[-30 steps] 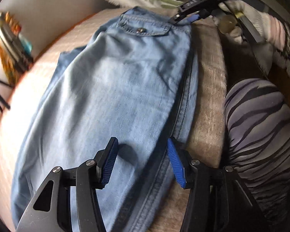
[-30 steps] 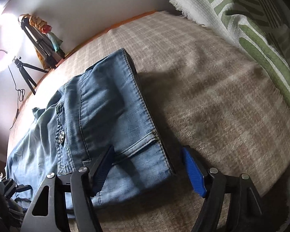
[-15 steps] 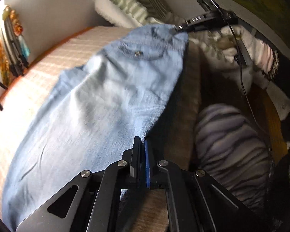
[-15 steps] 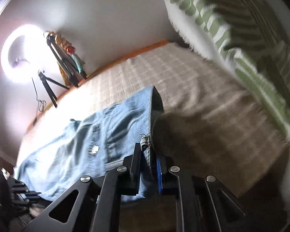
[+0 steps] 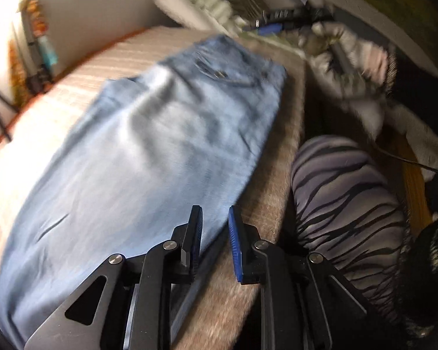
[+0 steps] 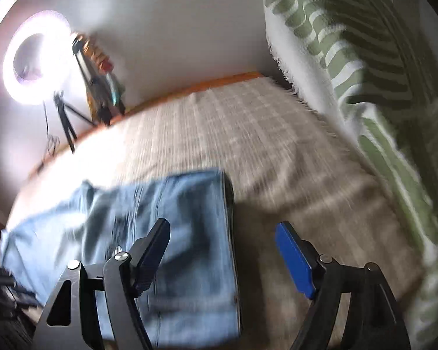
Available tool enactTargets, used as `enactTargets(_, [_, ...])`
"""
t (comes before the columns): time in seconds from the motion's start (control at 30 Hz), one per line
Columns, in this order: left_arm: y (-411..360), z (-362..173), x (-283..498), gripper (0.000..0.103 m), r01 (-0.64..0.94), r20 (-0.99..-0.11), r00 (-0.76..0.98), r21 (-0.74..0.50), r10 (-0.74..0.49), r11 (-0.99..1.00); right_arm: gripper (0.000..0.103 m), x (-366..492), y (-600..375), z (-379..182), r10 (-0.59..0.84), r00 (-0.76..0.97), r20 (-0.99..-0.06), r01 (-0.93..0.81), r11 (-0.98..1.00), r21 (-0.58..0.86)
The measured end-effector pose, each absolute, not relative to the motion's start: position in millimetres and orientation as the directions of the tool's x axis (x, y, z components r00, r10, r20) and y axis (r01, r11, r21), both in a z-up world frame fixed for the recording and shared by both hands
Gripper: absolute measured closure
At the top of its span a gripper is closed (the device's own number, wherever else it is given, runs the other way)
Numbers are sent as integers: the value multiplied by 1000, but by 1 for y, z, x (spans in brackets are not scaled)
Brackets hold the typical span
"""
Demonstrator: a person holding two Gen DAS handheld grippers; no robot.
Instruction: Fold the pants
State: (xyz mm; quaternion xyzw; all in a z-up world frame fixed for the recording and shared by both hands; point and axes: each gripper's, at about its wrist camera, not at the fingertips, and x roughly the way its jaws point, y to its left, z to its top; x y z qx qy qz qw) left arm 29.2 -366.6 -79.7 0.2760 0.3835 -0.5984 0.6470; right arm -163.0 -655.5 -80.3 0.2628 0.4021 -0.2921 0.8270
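Light-blue denim pants (image 5: 149, 145) lie flat on a beige woven bedspread (image 6: 248, 134).
The left gripper (image 5: 215, 233), just opening, hovers narrowly parted above their near edge; the right gripper (image 6: 222, 250), spread wide, straddles the waistband corner, gripping nothing.

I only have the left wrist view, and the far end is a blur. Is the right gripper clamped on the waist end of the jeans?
Observer: No. The right gripper has just been opening. Its fingers stand wide apart and pinch nothing, with the waist corner of the jeans lying below the gap.
Operator: How does that waist edge look?
Observer: It is a thick, straight edge flat on the plaid bedcover.
Operator: What is the glare at my top left?
Observer: A lit ring light beside the bed, with a small tripod below it.
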Motion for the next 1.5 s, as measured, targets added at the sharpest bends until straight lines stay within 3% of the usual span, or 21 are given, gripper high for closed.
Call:
enactTargets(0.27, [-283,-56,100,87,864,-798,209,-120,-565,489,27,-112,-719,-144,-45,566,-823,665,616,423])
enactTargets(0.33, [-255,-48,124,87,793,-791,281,-127,-544,595,53,-109,-714,-151,-7,579,-815,644,617,452])
enactTargets(0.37, [-240,-43,133,87,758,-784,307,-142,-539,637,59,-106,-709,-152,-22,557,-830,650,633,420])
enactTargets(0.4, [-223,-37,146,87,716,-775,339,-154,-533,680,83,-105,-702,-148,-52,547,-835,650,655,385])
enactTargets(0.53, [-170,-10,177,86,593,-743,458,-153,-488,790,91,-104,-677,-111,-147,547,-824,628,723,288])
enactTargets(0.63, [-136,8,196,86,516,-718,507,-190,-477,835,92,-101,-674,-88,-257,504,-824,644,748,161])
enactTargets(0.73, [-89,36,209,86,431,-682,576,-216,-451,876,89,-87,-676,-106,-258,407,-876,664,742,90])
enactTargets(0.93, [15,101,210,86,280,-633,701,-181,-329,943,54,-86,-661,-99,-319,350,-881,678,735,3])
enactTargets(1.0, [51,123,205,77,228,-619,737,-149,-270,962,50,-85,-648,-80,-347,365,-864,670,742,-15])
enactTargets(1.07, [80,137,197,54,188,-613,760,-113,-217,976,48,-79,-633,-62,-357,395,-847,649,761,-18])
enactTargets(1.1, [99,140,191,52,152,-613,770,-93,-177,984,47,-75,-621,-51,-349,422,-837,626,780,-10])
enactTargets(1.2, [130,118,185,52,123,-671,721,-119,-171,985,44,-59,-585,-29,-297,499,-814,536,844,21])
enactTargets(1.3, [152,60,177,52,79,-740,646,-183,-190,980,43,-42,-535,-12,-197,575,-794,394,917,58])
enactTargets(1.5, [178,-65,168,52,-75,-794,502,-435,-343,897,43,-2,-429,-4,-5,616,-788,105,992,76])
